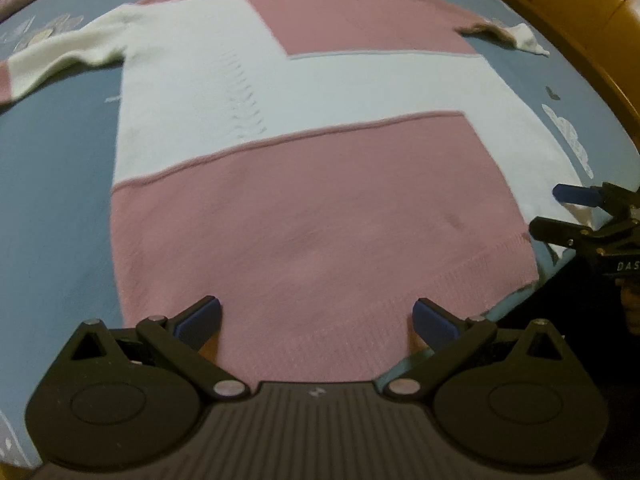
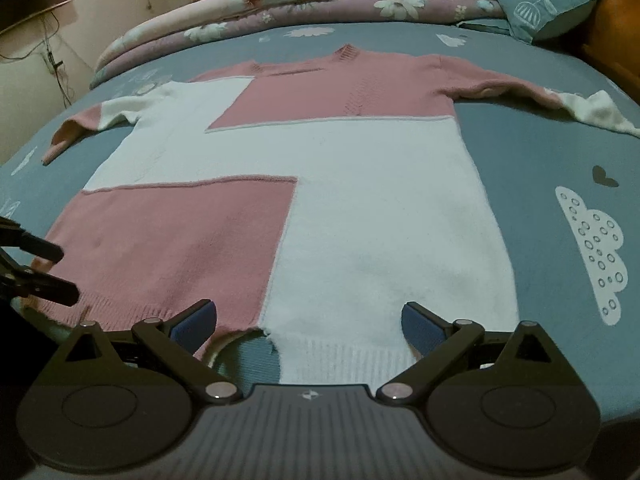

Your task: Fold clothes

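Note:
A pink and white block-patterned sweater (image 1: 304, 128) (image 2: 320, 184) lies flat on the blue bed sheet, collar at the far end, both sleeves spread out sideways. My left gripper (image 1: 316, 318) is open over the pink hem at the near left part of the sweater. My right gripper (image 2: 308, 320) is open over the white hem at the near right part, where the hem edge is slightly lifted. Each gripper shows at the side of the other's view: the right gripper (image 1: 560, 212), the left gripper (image 2: 56, 272). Neither holds any cloth.
The blue bed sheet (image 2: 560, 152) carries white cloud and heart prints. A rolled floral quilt (image 2: 280, 4) and a blue pillow (image 2: 548, 4) lie at the far end. A wooden bed frame (image 1: 580, 16) runs along the right. A wall with cables (image 2: 36, 60) stands left.

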